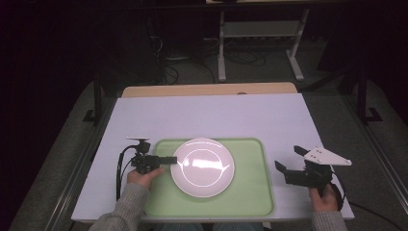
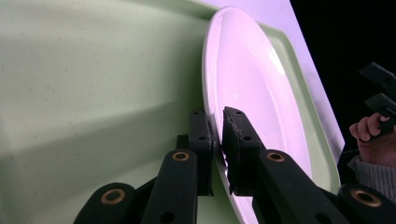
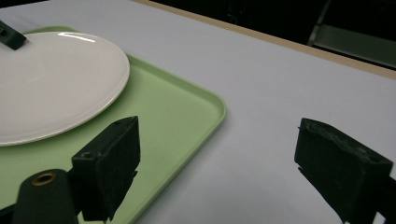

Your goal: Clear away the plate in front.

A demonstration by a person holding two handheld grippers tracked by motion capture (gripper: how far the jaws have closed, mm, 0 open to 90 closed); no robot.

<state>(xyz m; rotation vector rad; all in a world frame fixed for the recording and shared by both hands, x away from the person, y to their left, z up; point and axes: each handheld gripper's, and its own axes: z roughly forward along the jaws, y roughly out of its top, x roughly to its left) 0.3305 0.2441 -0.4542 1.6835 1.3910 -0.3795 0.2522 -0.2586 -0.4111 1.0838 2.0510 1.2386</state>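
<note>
Worktop point(image 1: 207, 115) comes first, pale and wide, stretching away ahead of both my grippers and carrying everything. On it lies the green tray point(image 1: 250, 192), with my left gripper point(image 1: 174, 160) over its left end and my right gripper point(image 1: 288, 160) just off its right end; I judge its raised lip is there to keep the dish from sliding off, which is why the dish sits inside it rather than on the bare surface.

Inside the tray rests the white plate point(image 1: 203, 167), round, shallow and glossy, with a bright ring of reflected light near its middle and a thin, gently upturned rim. It lies flat to the right of my left gripper and well to the left of my right gripper.

My left gripper has its jaws narrowed on the plate's near rim, one pad point(image 2: 236, 140) over the top face and the other under the edge, with very little gap left; I take the rim because the flat body offers nothing else to pinch. My right gripper point(image 3: 219, 163) hovers over the worktop beside the tray's corner, jaws spread wide and holding nothing, waiting in reserve as I judge it.
</note>
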